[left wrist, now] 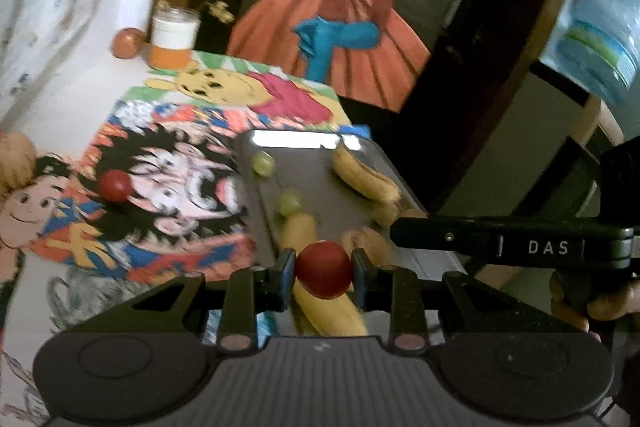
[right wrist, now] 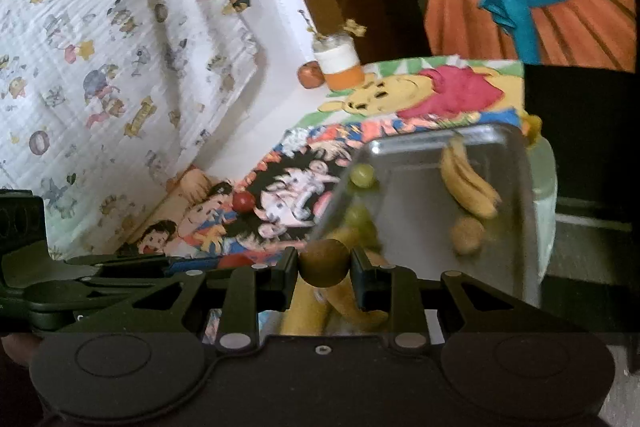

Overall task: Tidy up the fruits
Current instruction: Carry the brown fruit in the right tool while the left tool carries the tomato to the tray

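My left gripper point(left wrist: 323, 270) is shut on a small red round fruit point(left wrist: 324, 267), held over the near end of a metal tray point(left wrist: 280, 141). The tray holds two green grapes point(left wrist: 263, 163), bananas point(left wrist: 366, 177) and a brown fruit. In the right wrist view my right gripper point(right wrist: 325, 266) is shut on a brown round fruit point(right wrist: 323, 261) above the tray's point(right wrist: 416, 141) near edge. Bananas point(right wrist: 468, 185), a brown fruit point(right wrist: 466, 235) and grapes point(right wrist: 362, 175) lie inside. Another red fruit point(left wrist: 115, 185) rests on the cartoon mat, left of the tray.
A jar with an orange base point(left wrist: 174, 39) and an orange-brown fruit point(left wrist: 127, 43) stand at the far end of the mat point(left wrist: 168, 163). A painted orange dress point(left wrist: 340, 39) leans behind. A blue water bottle point(left wrist: 600, 31) is at the right. Patterned white cloth point(right wrist: 100, 47) lies left.
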